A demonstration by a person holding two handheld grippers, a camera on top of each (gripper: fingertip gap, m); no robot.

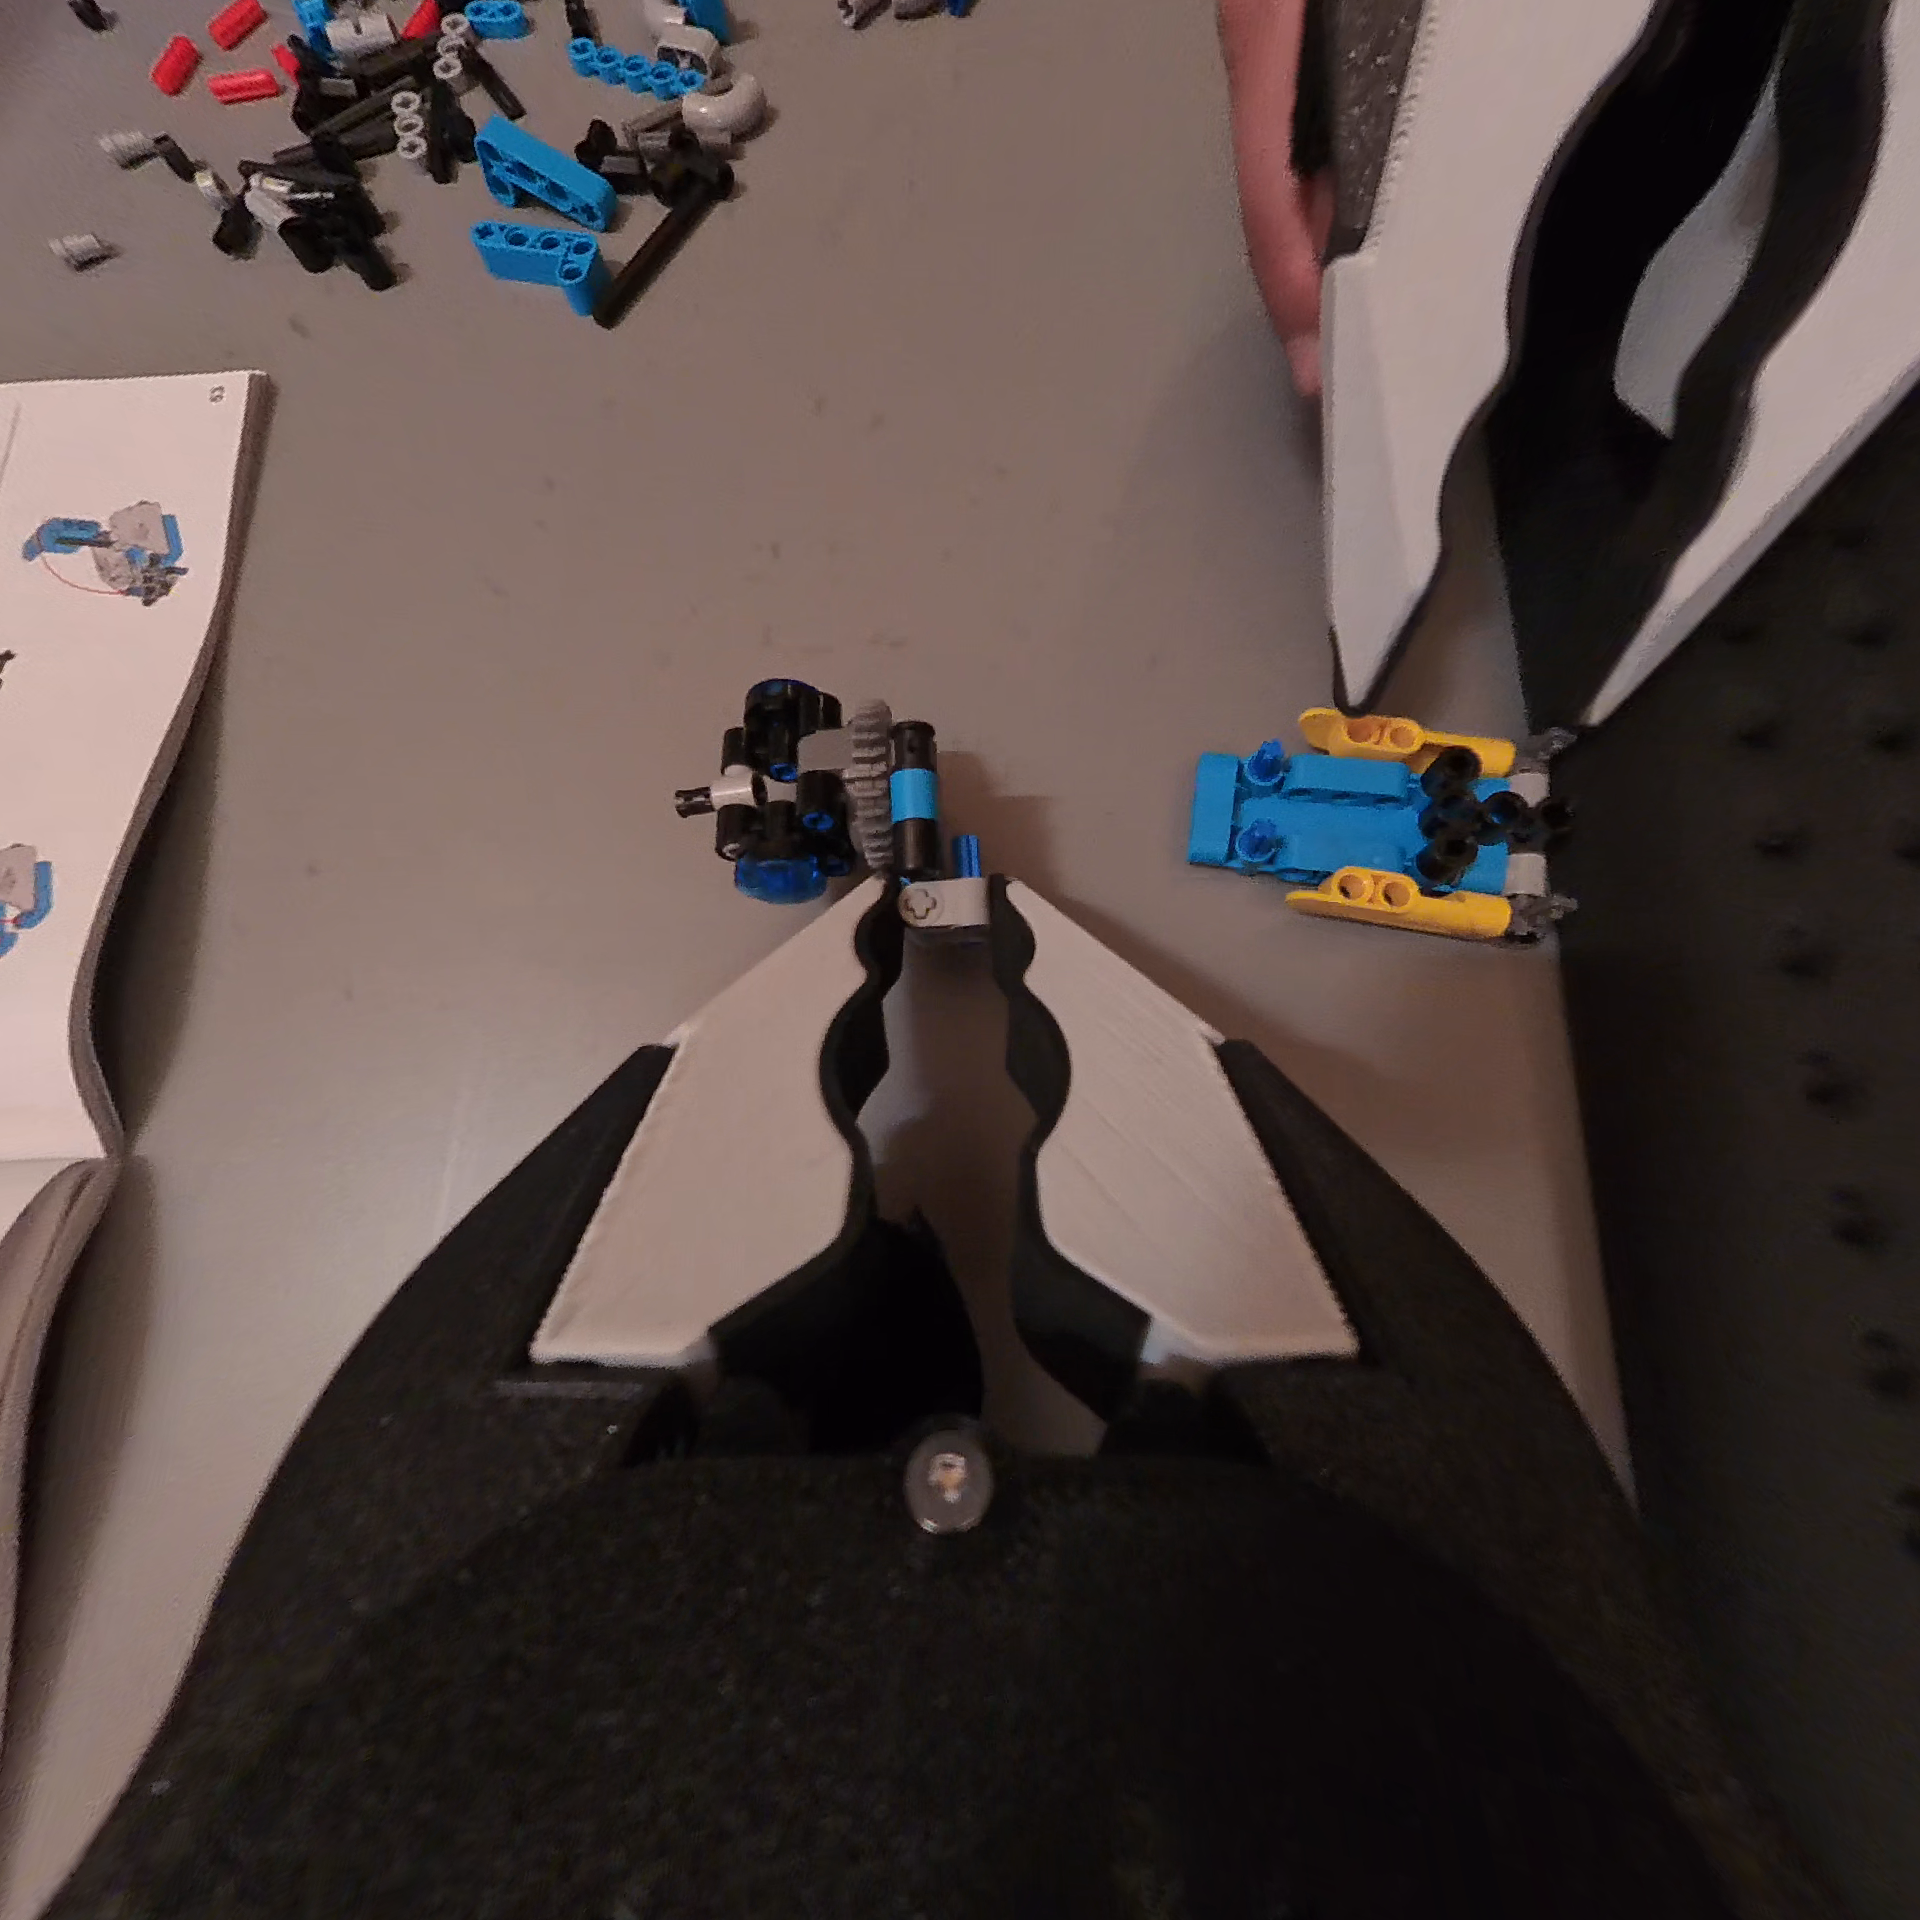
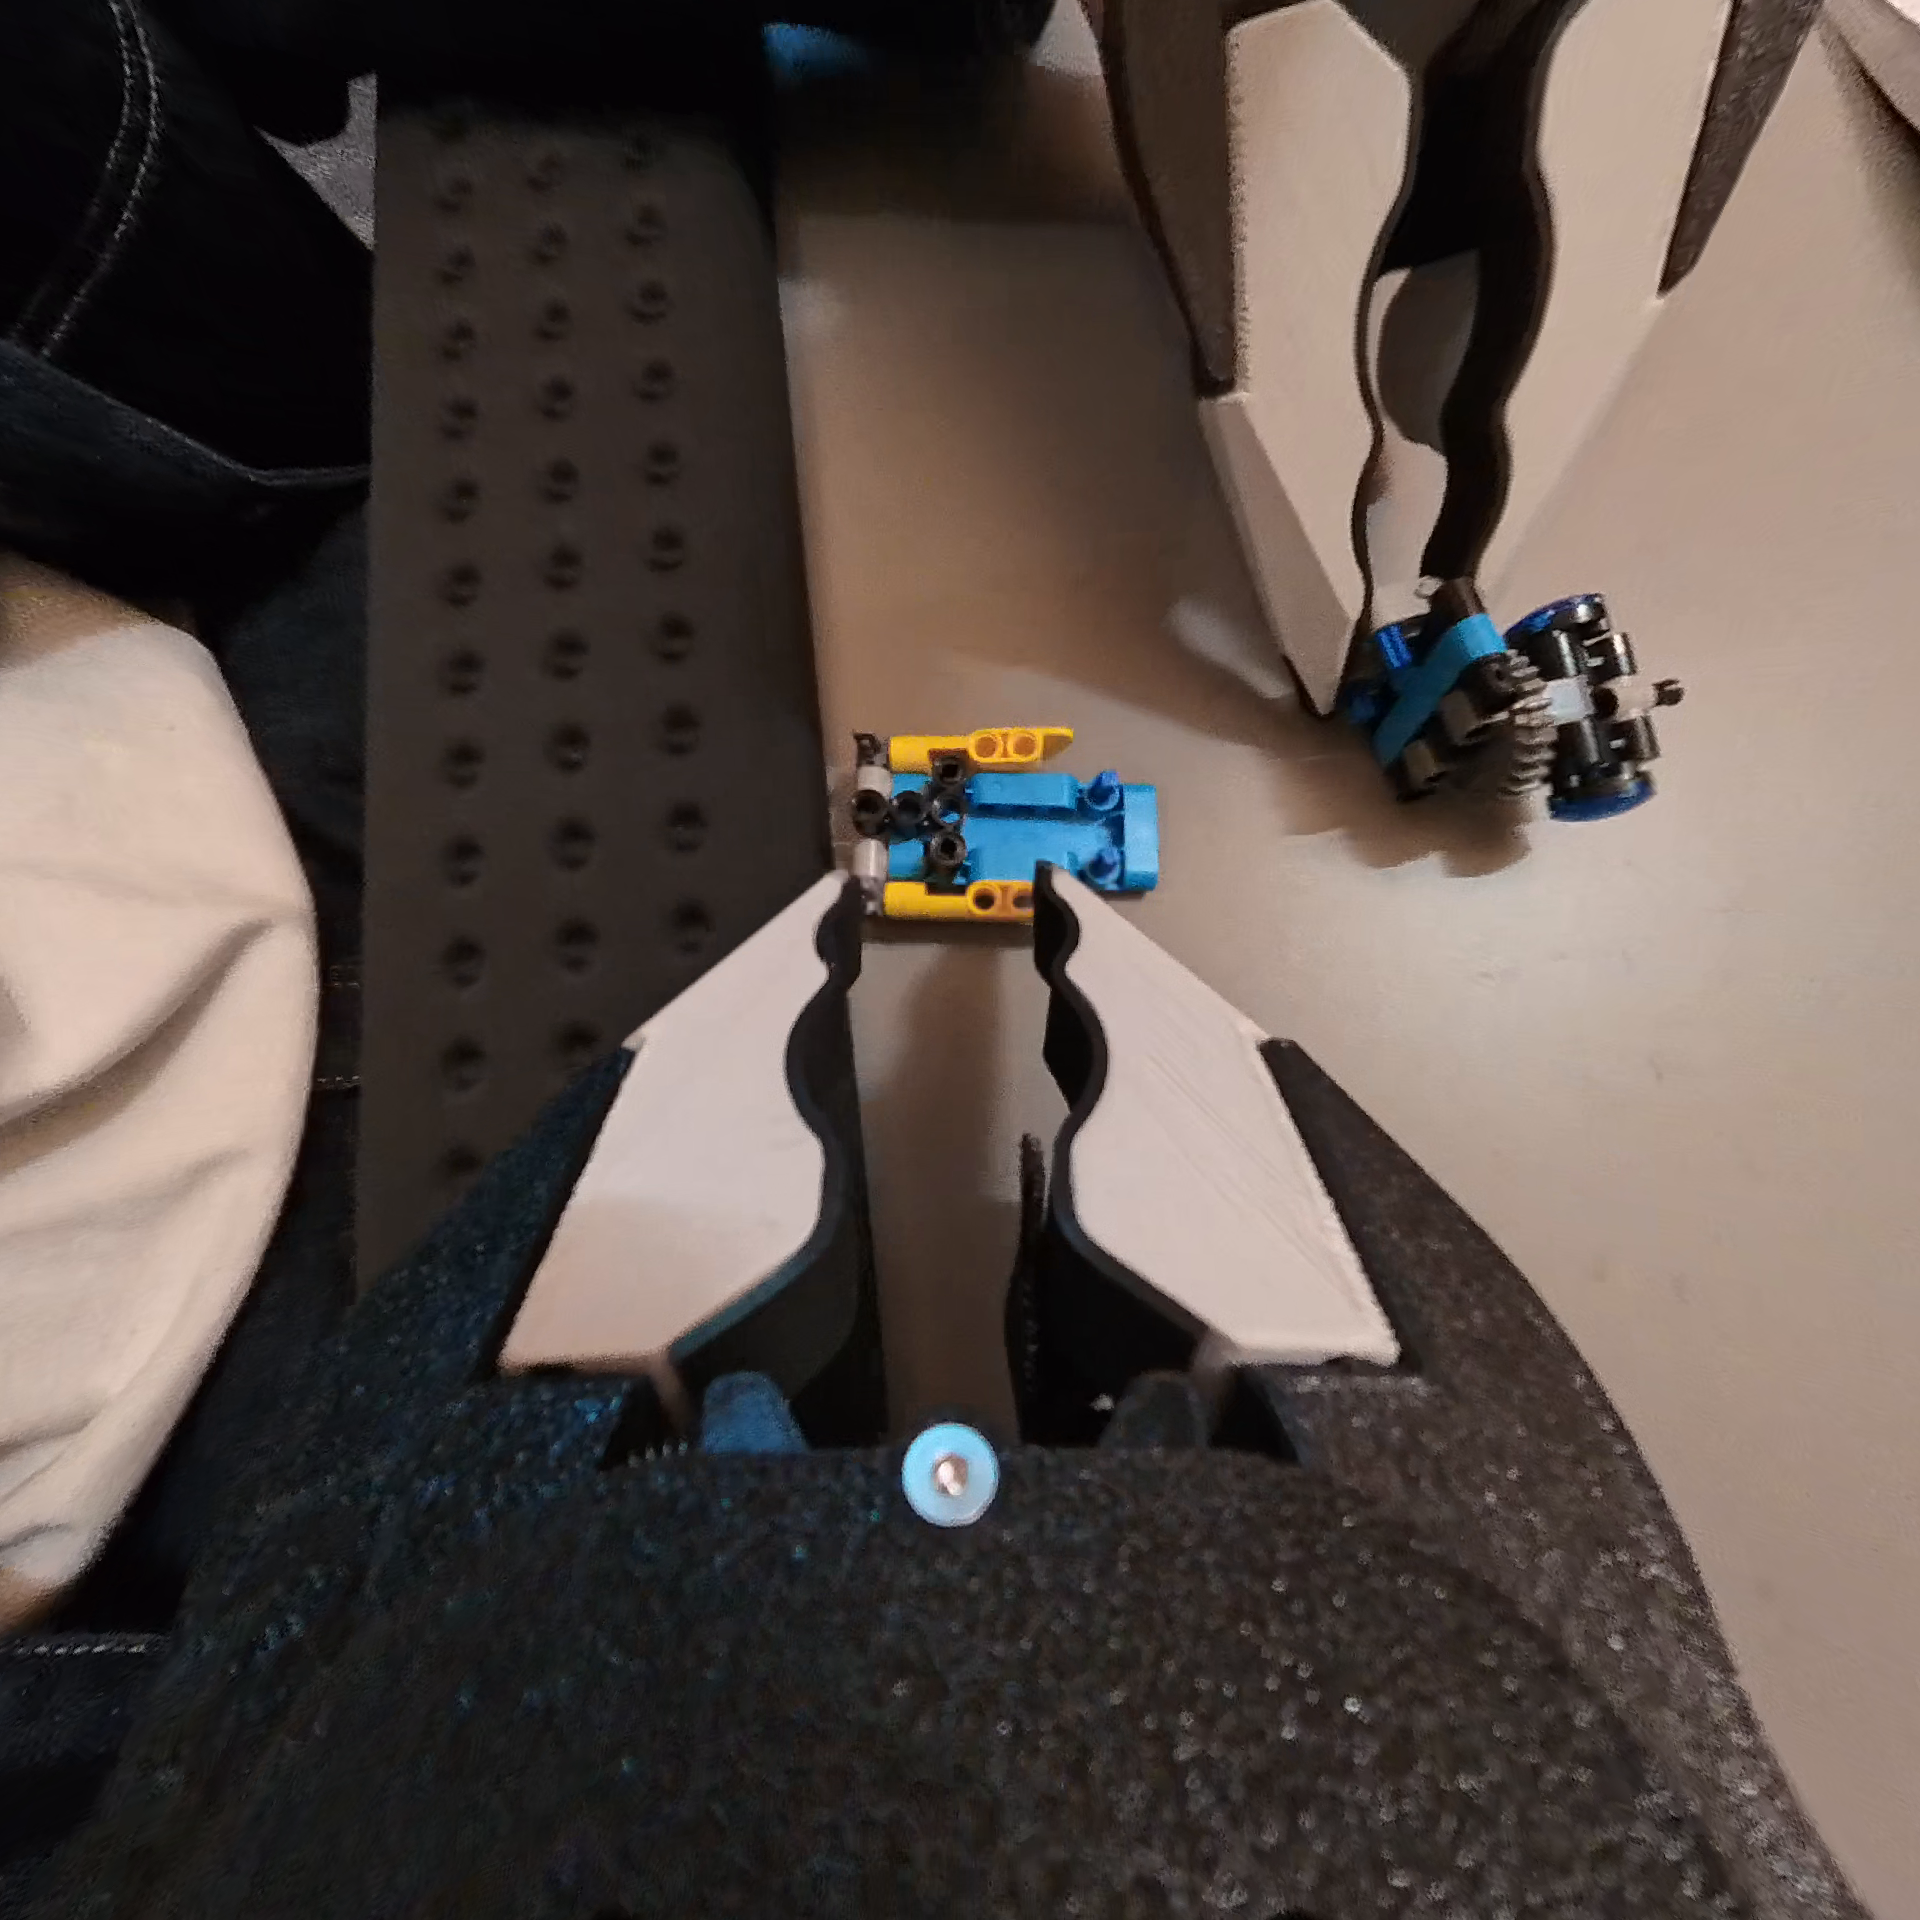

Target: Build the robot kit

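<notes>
gear assembly point(image 1: 831, 795): black-grey-blue, on table | blue-yellow assembly point(image 2: 997, 826): flat, beside black mat point(image 2: 571, 623)

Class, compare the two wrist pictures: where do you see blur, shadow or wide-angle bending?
Left wrist view: the white right gripper at upper right is motion-blurred; the grey-geared black-and-blue brick assembly is sharp, its shadow short; the open white instruction booklet bows at the frame edge. Right wrist view: softer overall, the blue-and-yellow brick assembly fairly clear, the studded black mat curving.
</notes>
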